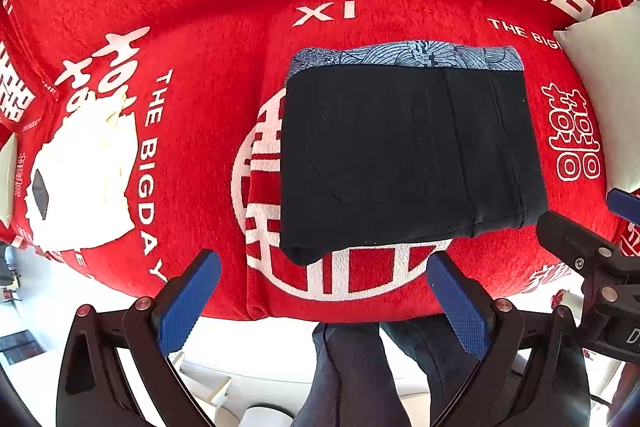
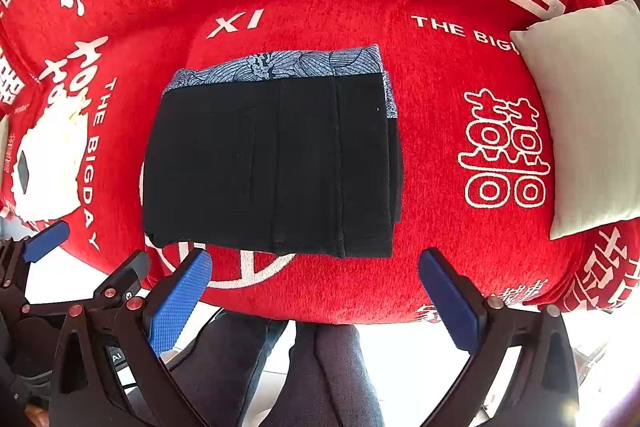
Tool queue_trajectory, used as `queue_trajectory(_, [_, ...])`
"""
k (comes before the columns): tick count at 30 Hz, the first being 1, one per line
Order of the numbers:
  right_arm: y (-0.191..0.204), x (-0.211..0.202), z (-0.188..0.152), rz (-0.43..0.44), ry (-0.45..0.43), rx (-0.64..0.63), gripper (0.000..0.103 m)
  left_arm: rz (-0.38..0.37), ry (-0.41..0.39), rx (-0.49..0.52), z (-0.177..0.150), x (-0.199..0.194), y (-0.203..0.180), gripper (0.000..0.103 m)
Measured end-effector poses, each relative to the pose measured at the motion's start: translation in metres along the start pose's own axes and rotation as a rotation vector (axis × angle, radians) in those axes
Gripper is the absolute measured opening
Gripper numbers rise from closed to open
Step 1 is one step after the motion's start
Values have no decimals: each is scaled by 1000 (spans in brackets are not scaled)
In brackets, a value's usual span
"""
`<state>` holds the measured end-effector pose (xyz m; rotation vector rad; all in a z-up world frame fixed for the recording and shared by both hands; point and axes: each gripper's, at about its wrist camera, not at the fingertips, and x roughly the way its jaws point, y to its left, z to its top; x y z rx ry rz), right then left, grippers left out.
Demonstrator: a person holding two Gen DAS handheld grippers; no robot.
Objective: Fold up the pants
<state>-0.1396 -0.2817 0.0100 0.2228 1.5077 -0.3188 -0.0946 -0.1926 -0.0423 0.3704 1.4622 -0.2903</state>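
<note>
The pants (image 1: 408, 155) lie folded at frame centre on the red sofa (image 1: 224, 39). Left gripper (image 1: 324, 291) and right gripper (image 2: 316, 287) hang wide apart, empty; only smoothing the edges looks left.

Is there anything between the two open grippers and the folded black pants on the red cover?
Nothing visible. Only bare red cover lies between the left gripper, the right gripper and the pants; both are open and apart from them.
</note>
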Motion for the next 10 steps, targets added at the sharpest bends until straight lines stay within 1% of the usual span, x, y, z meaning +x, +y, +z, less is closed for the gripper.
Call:
queue_trajectory(4, [0, 0, 0, -1, 0, 0, 103, 2, -9, -3, 0, 0, 1, 103])
queue_trajectory(10, [-1, 0, -1, -5, -1, 3, 103, -15, -17, 7, 0, -2, -1, 103])
